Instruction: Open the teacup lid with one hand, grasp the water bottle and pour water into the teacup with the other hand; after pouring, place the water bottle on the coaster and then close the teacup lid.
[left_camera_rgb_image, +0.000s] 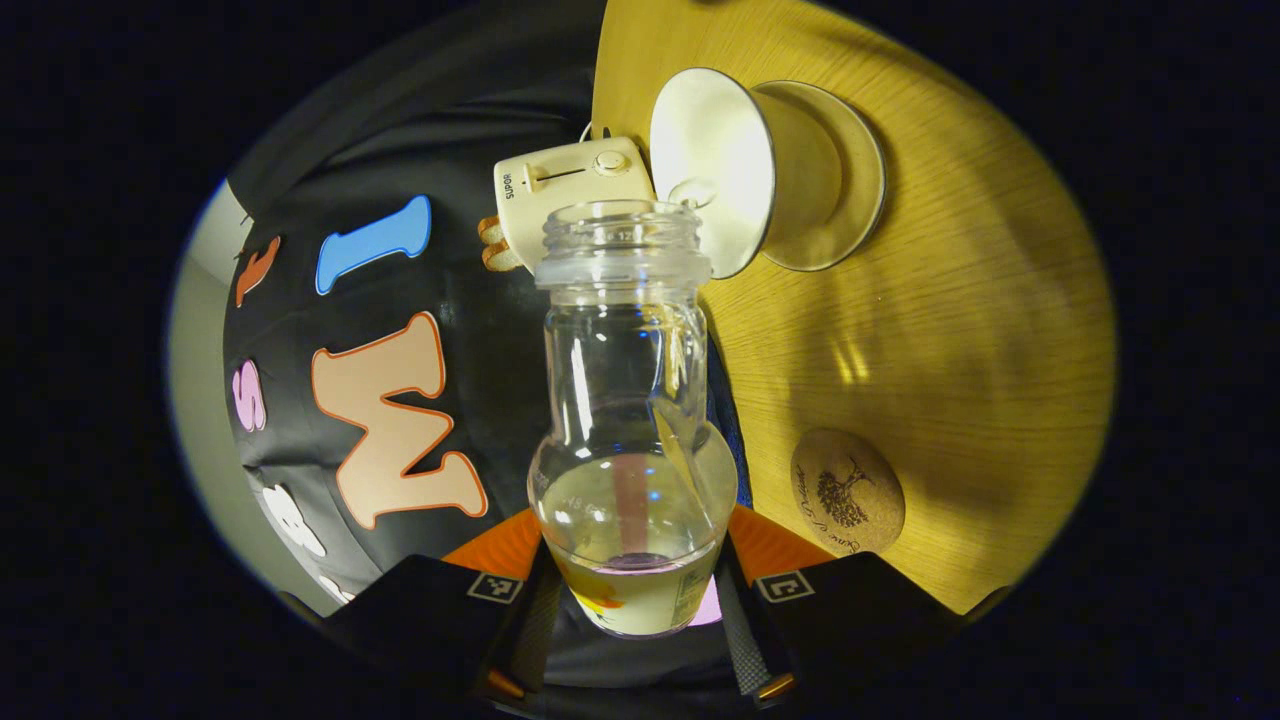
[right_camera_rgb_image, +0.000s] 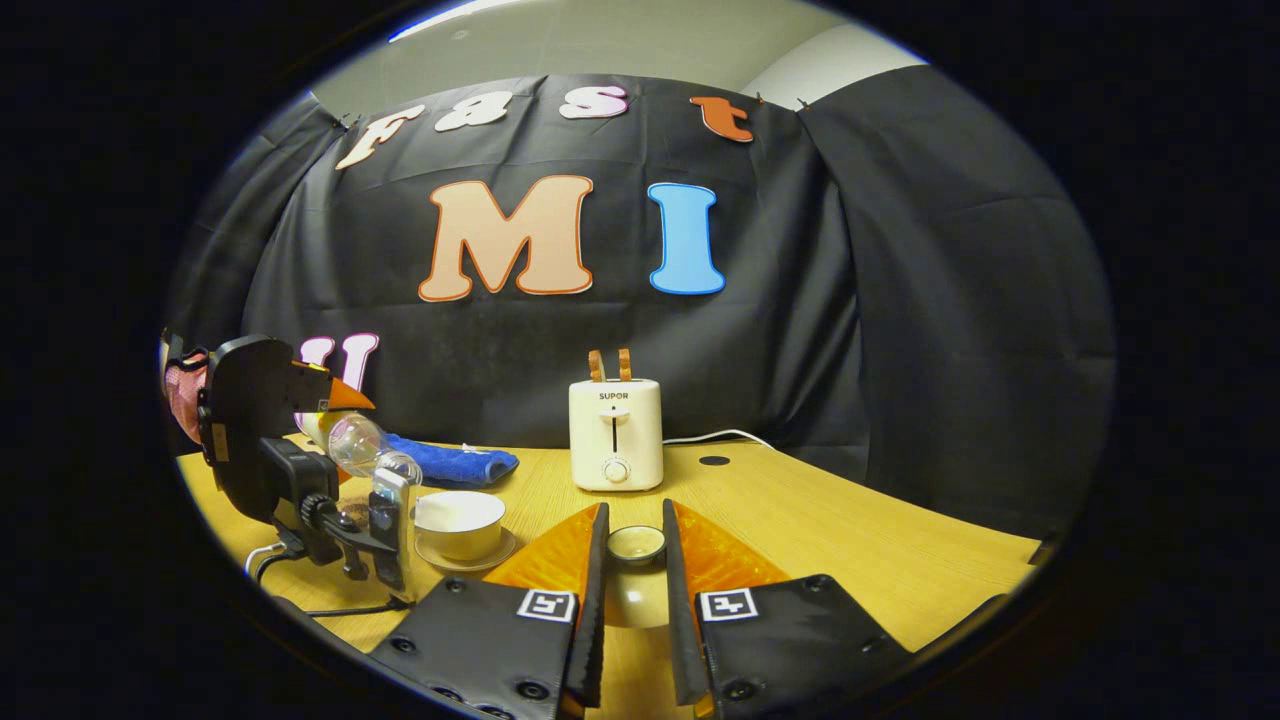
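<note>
My left gripper (left_camera_rgb_image: 635, 565) is shut on the lower body of a clear, capless water bottle (left_camera_rgb_image: 622, 400). A little water lies in the bottle's base. The bottle's mouth points towards the open cream teacup (left_camera_rgb_image: 715, 170) on its saucer (left_camera_rgb_image: 835, 175). In the right gripper view the left gripper (right_camera_rgb_image: 340, 415) holds the bottle (right_camera_rgb_image: 365, 445) tilted, mouth down, just above and left of the teacup (right_camera_rgb_image: 460, 520). I cannot make out a stream of water. My right gripper (right_camera_rgb_image: 636, 560) is shut on the cream teacup lid (right_camera_rgb_image: 636, 592), held over the table to the right of the cup. A round cork coaster (left_camera_rgb_image: 847, 492) lies on the wooden table.
A cream toaster (right_camera_rgb_image: 615, 435) with two slices of toast stands at the back of the table (right_camera_rgb_image: 850, 540), its cord trailing right. A folded blue cloth (right_camera_rgb_image: 455, 465) lies behind the cup. A black cable (right_camera_rgb_image: 330, 608) runs along the table's near left edge.
</note>
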